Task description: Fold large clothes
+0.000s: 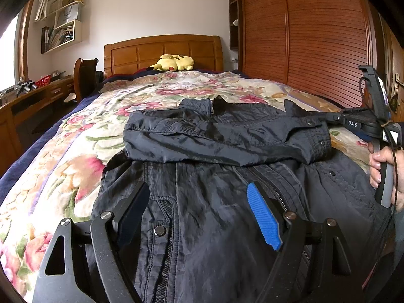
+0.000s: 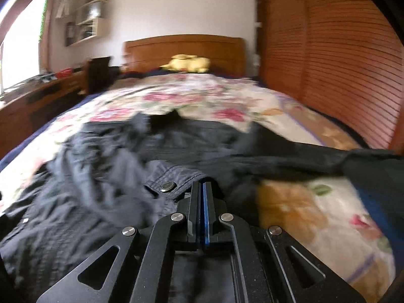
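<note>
A dark navy jacket (image 1: 214, 176) lies on the floral bedspread (image 1: 63, 156), zipper up, with one sleeve (image 1: 227, 141) folded across its chest. My left gripper (image 1: 199, 192) hovers low over the jacket's lower front, jaws wide open and empty. My right gripper (image 2: 202, 189) is shut on the cuff (image 2: 174, 179) of the jacket's other sleeve, near a metal snap (image 2: 168, 186). In the left wrist view the right gripper (image 1: 328, 118) sits at the jacket's right edge, held by a hand (image 1: 378, 161). The right wrist view is blurred by motion.
A yellow plush toy (image 1: 174, 63) lies by the wooden headboard (image 1: 164, 53). A wooden wardrobe (image 1: 315, 38) runs along the bed's right side. A desk (image 1: 32, 98) and a chair (image 1: 85, 78) stand to the left. Wall shelves (image 1: 63, 27) hang above.
</note>
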`<state>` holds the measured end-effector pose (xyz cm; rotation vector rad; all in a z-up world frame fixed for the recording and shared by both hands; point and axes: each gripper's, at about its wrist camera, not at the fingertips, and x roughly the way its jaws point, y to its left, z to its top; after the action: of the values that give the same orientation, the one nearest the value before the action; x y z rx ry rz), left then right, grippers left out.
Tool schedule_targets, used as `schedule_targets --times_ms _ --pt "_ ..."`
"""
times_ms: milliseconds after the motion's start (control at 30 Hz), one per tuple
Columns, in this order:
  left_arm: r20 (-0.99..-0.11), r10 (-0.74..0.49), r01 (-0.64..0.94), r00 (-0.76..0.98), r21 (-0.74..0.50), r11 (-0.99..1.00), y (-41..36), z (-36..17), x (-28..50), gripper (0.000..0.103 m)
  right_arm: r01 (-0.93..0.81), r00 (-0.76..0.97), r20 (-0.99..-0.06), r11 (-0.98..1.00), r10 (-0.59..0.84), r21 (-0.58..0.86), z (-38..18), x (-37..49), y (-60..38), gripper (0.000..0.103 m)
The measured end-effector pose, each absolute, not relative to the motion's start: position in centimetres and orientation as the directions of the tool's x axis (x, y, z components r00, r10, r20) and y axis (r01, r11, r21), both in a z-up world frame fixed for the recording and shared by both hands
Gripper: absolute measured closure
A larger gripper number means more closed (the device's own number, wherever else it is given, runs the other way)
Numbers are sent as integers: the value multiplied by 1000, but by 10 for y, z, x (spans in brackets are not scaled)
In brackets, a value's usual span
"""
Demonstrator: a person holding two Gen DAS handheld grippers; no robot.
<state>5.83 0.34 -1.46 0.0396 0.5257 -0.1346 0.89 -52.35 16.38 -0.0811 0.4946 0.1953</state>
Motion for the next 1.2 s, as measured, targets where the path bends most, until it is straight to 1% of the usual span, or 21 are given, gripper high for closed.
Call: schedule_targets --times_ms 233,267,300,333,400,467,500,633,800,900,1000,1200 --pt "-500 -118 137 858 2 991 4 -14 58 22 -200 867 -472 979 161 -33 164 4 -519 101" --pt "-501 -118 138 858 2 990 4 -14 59 22 -206 866 -473 978 166 -34 163 3 -519 98" --pt "-501 -119 138 857 1 990 4 -14 59 22 -210 865 -472 977 168 -38 163 1 -518 90" --pt "-501 -119 139 857 1 990 4 -14 59 22 -215 865 -472 976 171 -41 163 0 -517 84" --pt "-500 -121 139 858 0 990 4 -14 59 22 -229 863 -471 972 183 -41 162 -2 -521 59" --pt "-497 -123 140 859 -3 990 4 -13 58 22 -245 859 -472 969 200 -36 162 -4 -522 46" --pt "-496 -125 141 860 -4 990 4 -12 58 22 -255 855 -474 966 210 -33 161 -5 -522 44" --pt "-487 -132 148 863 -7 989 2 -10 56 22 -276 841 -493 960 224 -36 159 -5 -521 42" --pt "-480 -159 166 863 -29 986 0 -3 58 22 -288 824 -508 958 251 5 161 -8 -530 42" --pt "-467 -172 183 868 -22 983 -5 0 58 22 -292 810 -523 956 264 30 164 -5 -540 42" --pt "-462 -185 195 867 -26 980 -9 2 59 22 -278 812 -539 960 222 -23 170 0 -550 42" --pt "-452 -204 208 868 -42 977 -11 5 61 22 -269 809 -558 960 186 -70 186 16 -581 42"
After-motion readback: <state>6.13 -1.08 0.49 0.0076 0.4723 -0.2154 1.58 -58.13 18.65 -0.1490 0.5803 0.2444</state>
